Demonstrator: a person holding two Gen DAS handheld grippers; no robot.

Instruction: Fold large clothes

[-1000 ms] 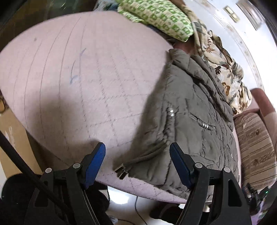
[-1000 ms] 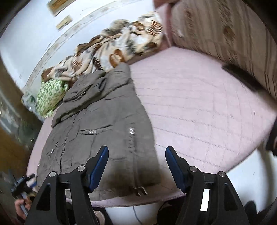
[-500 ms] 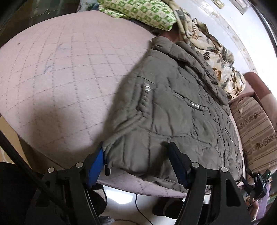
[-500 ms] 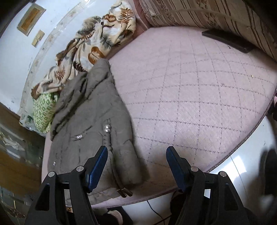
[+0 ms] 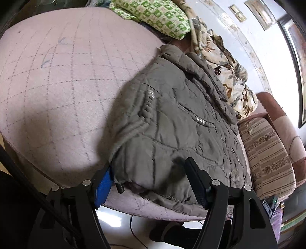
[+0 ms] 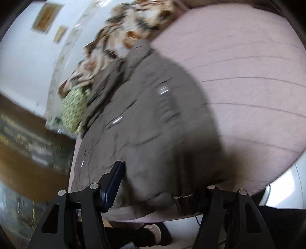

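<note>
A grey-brown quilted jacket (image 5: pixel 181 118) lies flat on the pink quilted mattress (image 5: pixel 57 86), collar away from me and hem at the near edge. My left gripper (image 5: pixel 151 183) straddles the hem's left corner. Its blue left pad (image 5: pixel 104 183) touches the edge by the zip pull (image 5: pixel 119 186), and the fabric looks unpinched. The right wrist view is blurred. There my right gripper (image 6: pixel 156 191) is around the other corner of the jacket (image 6: pixel 153 118), its jaws closing. Fabric lies between them, and the right finger is in shadow.
A green checked pillow (image 5: pixel 156 15) and a floral blanket (image 5: pixel 225 72) lie beyond the collar. A striped cushion (image 5: pixel 267 153) stands at the right. Bare mattress (image 6: pixel 248 76) stretches beside the jacket. A person's shoe (image 6: pixel 153 231) is on the floor below the edge.
My right gripper has dropped to the jacket's near corner and its jaws have narrowed. The left gripper slid from beside the hem onto its corner, then held still.
</note>
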